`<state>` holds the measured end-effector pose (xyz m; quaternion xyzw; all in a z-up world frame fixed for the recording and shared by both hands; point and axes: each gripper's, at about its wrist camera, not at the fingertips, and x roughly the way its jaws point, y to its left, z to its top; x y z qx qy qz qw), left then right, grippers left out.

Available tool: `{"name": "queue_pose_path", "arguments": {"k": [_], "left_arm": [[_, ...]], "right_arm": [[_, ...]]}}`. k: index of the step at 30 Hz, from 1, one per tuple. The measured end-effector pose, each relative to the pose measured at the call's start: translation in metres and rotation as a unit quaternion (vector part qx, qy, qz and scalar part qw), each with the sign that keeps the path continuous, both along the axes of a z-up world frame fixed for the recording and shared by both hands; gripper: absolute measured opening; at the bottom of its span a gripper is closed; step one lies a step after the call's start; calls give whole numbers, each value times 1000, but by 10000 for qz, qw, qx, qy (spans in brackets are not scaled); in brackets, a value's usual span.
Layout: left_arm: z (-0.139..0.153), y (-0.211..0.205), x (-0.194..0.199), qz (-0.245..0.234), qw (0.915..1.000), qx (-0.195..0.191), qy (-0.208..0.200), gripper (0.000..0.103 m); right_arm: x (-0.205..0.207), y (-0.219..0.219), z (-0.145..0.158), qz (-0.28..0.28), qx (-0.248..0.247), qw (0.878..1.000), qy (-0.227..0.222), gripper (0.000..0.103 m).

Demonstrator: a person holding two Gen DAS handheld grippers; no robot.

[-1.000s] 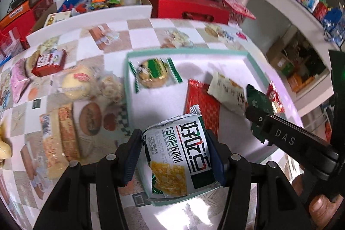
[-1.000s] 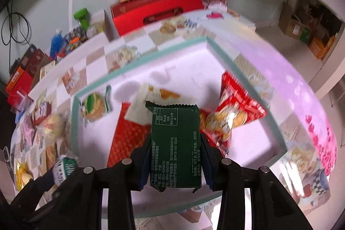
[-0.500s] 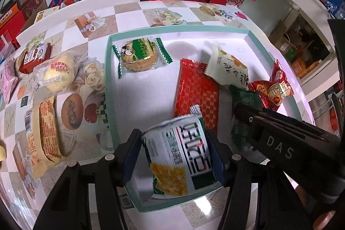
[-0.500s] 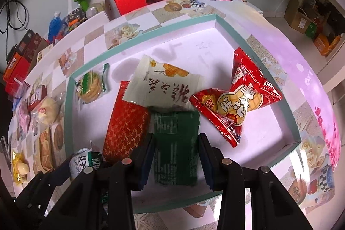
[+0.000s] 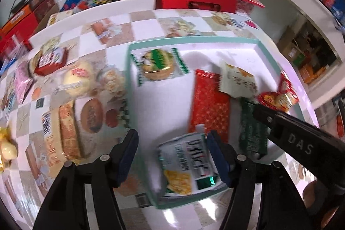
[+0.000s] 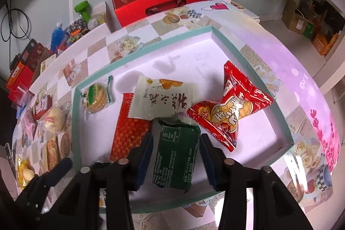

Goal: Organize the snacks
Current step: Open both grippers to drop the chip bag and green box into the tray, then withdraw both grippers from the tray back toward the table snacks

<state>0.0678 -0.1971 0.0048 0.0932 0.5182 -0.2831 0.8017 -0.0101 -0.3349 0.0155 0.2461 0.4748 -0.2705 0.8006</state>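
left gripper [image 5: 173, 156]: jaws apart, corn snack pack [image 5: 187, 165] released between them into tray [image 5: 194, 41] | right gripper [image 6: 175, 156]: jaws apart, green packet [image 6: 175, 156] lying free between them, for sorting

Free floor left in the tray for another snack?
Yes. Bare floor in the tray: far corner beyond the cream packet and peanut bag, and the strip between the round biscuit and red wrapper. Crowded: middle-right, where cream, red and dark green packet overlap.

Left claw [image 5: 173, 156] and right claw [image 6: 175, 162], jaws apart.
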Motion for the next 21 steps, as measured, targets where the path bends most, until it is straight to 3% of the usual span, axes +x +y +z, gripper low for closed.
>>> {"name": "queue_pose_path", "arguments": {"k": [8, 11, 19, 21], "left_arm": [[-7, 27, 20, 659, 9976, 7, 211, 68], [-9, 32, 24, 767, 9968, 38, 224, 75], [-7, 38, 28, 894, 9960, 23, 75, 77], [-7, 39, 28, 955, 9954, 32, 33, 93]], "right_arm": [[6, 2, -4, 35, -74, 9999, 82, 80], [8, 4, -5, 76, -133, 9998, 112, 88], [14, 9, -7, 199, -193, 9995, 117, 102], [14, 9, -7, 199, -220, 9995, 89, 103]]}}
